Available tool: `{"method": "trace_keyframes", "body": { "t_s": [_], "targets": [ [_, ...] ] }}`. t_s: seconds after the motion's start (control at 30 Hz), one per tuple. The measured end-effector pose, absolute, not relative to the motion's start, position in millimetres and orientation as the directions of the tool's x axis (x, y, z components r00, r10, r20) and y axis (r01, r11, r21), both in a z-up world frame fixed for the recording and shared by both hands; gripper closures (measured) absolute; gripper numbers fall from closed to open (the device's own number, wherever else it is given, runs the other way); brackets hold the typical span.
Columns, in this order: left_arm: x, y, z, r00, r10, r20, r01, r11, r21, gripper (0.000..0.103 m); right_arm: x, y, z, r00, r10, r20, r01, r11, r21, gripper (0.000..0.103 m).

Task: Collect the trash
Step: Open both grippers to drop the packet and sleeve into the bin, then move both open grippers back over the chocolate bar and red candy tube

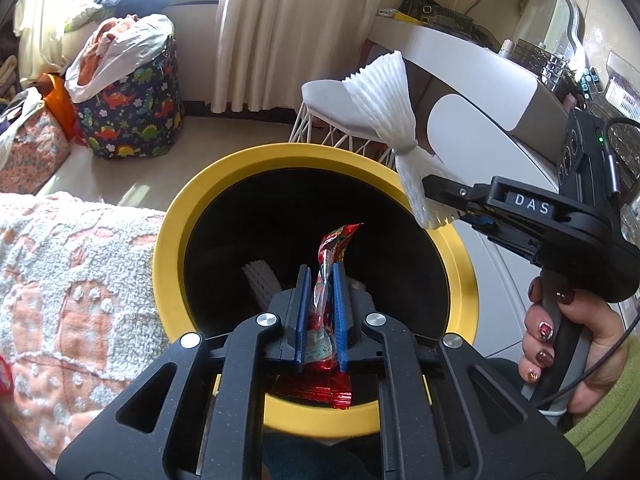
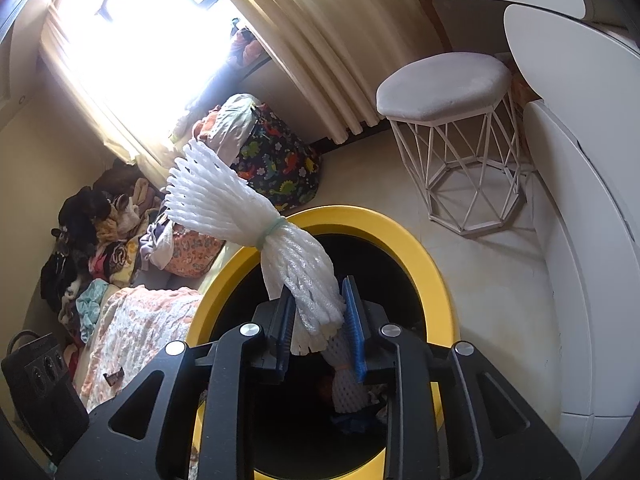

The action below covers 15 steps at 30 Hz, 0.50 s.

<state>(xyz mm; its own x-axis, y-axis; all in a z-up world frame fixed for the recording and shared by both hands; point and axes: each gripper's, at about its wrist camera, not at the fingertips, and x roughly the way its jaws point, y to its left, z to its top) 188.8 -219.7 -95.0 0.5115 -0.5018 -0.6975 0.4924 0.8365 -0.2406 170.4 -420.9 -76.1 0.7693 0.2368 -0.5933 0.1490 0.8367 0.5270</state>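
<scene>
Left gripper (image 1: 320, 276) over the mouth of the yellow-rimmed bin (image 1: 464, 276), jaws narrow, blue pads touching both sides of a red snack wrapper (image 1: 330, 256) that sticks up past the fingertips and hangs out below them. Right gripper (image 2: 320, 300), just right of the left one and above the bin rim, jaws part open with a white foam fruit net (image 2: 256, 216) between them; the net rests against the left pad, small gap at the right pad. Net's banded far end fans out beyond the tips. Another foam net (image 2: 346, 388) lies inside the bin under the right gripper.
</scene>
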Motion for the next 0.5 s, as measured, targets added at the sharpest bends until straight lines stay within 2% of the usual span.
{"method": "trace_keyframes", "body": {
  "t_s": [0.07, 0.13, 0.17, 0.23, 0.27, 0.33, 0.37, 0.5],
  "targets": [
    [188.6, -217.8, -94.2, 0.518, -0.502, -0.693, 0.483, 0.84, -0.248, 0.078, 169.9, -422.2, -75.4, 0.772, 0.233, -0.592, 0.154, 0.835, 0.529, 0.069],
    [188.8, -214.1, -91.9, 0.528, -0.5, -0.686, 0.469, 0.845, -0.256, 0.058, 169.1, -422.6, -74.5, 0.775, 0.229, -0.59, 0.157, 0.833, 0.53, 0.066],
    [188.3, -211.5, -90.6, 0.536, -0.498, -0.682, 0.463, 0.849, -0.257, 0.055, 169.4, -422.5, -73.8, 0.775, 0.228, -0.589, 0.156, 0.834, 0.529, 0.064],
    [186.4, -206.4, -88.2, 0.559, -0.484, -0.674, 0.444, 0.861, -0.25, 0.035, 168.8, -422.1, -72.4, 0.778, 0.222, -0.587, 0.157, 0.837, 0.524, 0.057],
    [185.4, -202.9, -86.2, 0.567, -0.488, -0.663, 0.441, 0.86, -0.256, 0.032, 168.6, -421.3, -71.6, 0.78, 0.221, -0.586, 0.155, 0.839, 0.522, 0.053],
    [183.1, -196.9, -82.7, 0.585, -0.485, -0.65, 0.43, 0.865, -0.259, 0.014, 168.1, -418.7, -69.8, 0.781, 0.221, -0.584, 0.148, 0.843, 0.517, 0.051],
    [181.7, -193.5, -80.4, 0.596, -0.483, -0.642, 0.422, 0.868, -0.261, 0.011, 168.0, -417.5, -69.0, 0.782, 0.221, -0.583, 0.145, 0.845, 0.515, 0.049],
    [175.8, -181.4, -73.0, 0.628, -0.472, -0.618, 0.405, 0.877, -0.258, 0.011, 168.3, -411.9, -64.8, 0.786, 0.227, -0.575, 0.124, 0.853, 0.507, 0.042]
  ]
}}
